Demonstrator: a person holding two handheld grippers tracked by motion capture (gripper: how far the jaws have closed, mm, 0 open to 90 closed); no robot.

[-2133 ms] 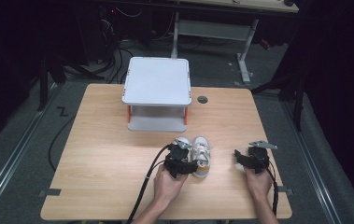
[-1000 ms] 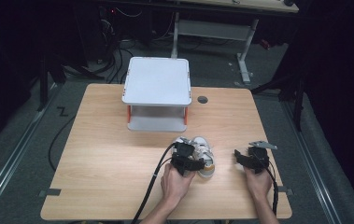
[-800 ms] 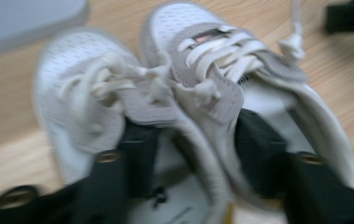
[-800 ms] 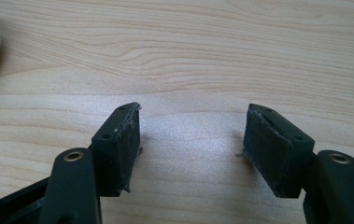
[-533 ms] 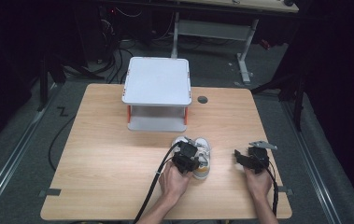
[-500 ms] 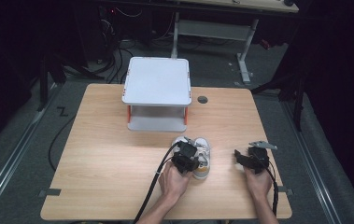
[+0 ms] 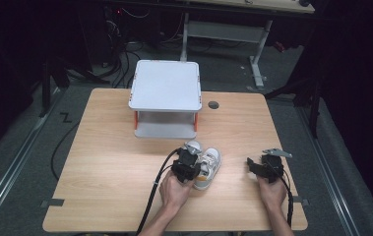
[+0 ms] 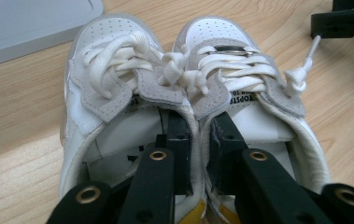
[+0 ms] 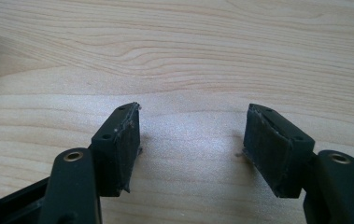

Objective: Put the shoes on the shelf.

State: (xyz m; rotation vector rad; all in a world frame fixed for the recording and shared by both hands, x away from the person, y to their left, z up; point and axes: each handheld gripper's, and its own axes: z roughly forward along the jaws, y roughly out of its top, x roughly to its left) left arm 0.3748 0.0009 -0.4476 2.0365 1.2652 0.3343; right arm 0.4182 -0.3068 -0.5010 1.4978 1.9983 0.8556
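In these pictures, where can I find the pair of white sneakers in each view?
High view: the pair of white sneakers sits at lower centre of the wooden table, under the left gripper.
Left gripper view: the pair spans the middle, one jaw inside each shoe, pinching the two inner walls together.
Right gripper view: not in it; open jaws over bare table.
Shared landmark: the wood grain.

Bare wooden table (image 7: 105,162) left of the pair of white sneakers (image 7: 204,166), and bare between the sneakers and the right gripper (image 7: 256,167). The two-tier white shelf (image 7: 166,98) blocks the back centre, just behind the sneakers. Left gripper (image 8: 197,140) jaws are inside the shoes, one in each, pinching the adjoining inner walls. Right gripper jaws are apart over bare wood (image 9: 188,70).
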